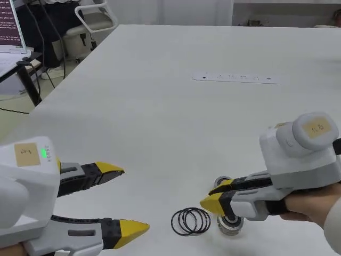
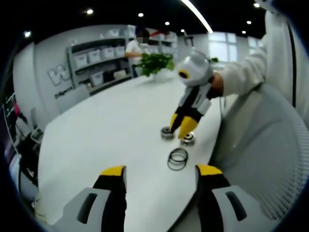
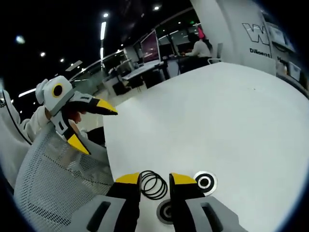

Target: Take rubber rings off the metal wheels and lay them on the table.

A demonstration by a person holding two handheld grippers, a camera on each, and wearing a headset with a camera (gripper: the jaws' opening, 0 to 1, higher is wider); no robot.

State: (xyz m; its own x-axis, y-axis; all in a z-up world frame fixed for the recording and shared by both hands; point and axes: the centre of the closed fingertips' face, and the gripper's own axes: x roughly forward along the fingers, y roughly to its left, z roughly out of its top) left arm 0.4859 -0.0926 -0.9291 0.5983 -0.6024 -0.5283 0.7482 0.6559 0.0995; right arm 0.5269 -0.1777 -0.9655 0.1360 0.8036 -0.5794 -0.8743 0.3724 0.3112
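Several thin black rubber rings (image 1: 191, 221) (image 2: 177, 158) (image 3: 153, 184) lie in a loose overlapping pile on the white table (image 1: 176, 117) near its front edge. Two metal wheels rest beside them, one (image 1: 230, 224) (image 2: 187, 140) (image 3: 166, 211) just right of the pile, the other (image 1: 222, 182) (image 2: 167, 133) (image 3: 204, 182) slightly farther back. My right gripper (image 1: 216, 196) (image 3: 155, 179) (image 2: 182, 126) hovers over the wheels, its jaws a narrow gap apart with nothing between them. My left gripper (image 1: 125, 200) (image 2: 161, 170) (image 3: 94, 126) is held wide open and empty, left of the pile.
A white power strip (image 1: 236, 78) lies far back on the table. A mesh chair (image 2: 270, 159) (image 3: 53, 179) sits at the table's near edge. A monitor (image 1: 8, 24) and another chair (image 1: 96, 18) stand off the table's left side.
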